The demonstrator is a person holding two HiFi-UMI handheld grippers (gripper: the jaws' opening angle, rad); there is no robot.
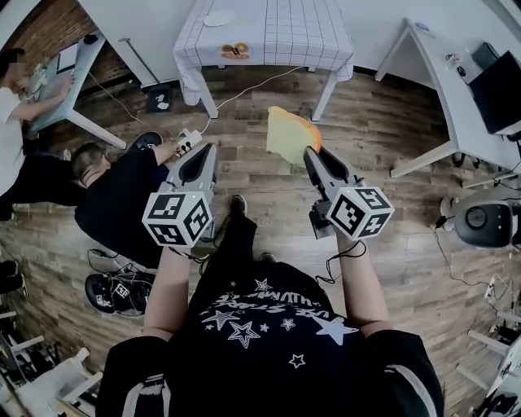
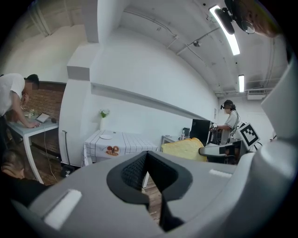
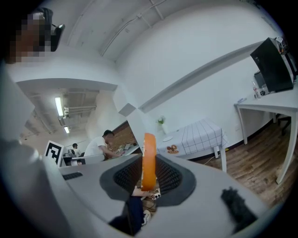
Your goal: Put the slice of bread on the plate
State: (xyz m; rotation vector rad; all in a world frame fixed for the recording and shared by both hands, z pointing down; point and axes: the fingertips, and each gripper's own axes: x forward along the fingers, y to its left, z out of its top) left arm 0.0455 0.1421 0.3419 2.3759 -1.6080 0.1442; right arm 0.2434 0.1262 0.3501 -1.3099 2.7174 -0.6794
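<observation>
A yellow slice of bread [image 1: 289,134] with an orange crust stands upright in my right gripper [image 1: 311,152], which is shut on its lower edge. In the right gripper view the slice of bread [image 3: 149,160] shows edge-on between the dark pads. My left gripper [image 1: 205,149] is held level beside it, shut and empty; its own view shows the bread [image 2: 184,149] off to the right. A white plate [image 1: 218,18] lies on the far checked table [image 1: 285,32], well ahead of both grippers. The plate [image 3: 167,138] is small in the right gripper view.
A dish of pastries [image 1: 235,50] sits on the same table, nearer me. A person in black [image 1: 114,195] crouches on the wooden floor at left; another [image 1: 12,106] leans over a desk. White desks [image 1: 444,89] and a monitor [image 1: 498,89] stand at right. Cables cross the floor.
</observation>
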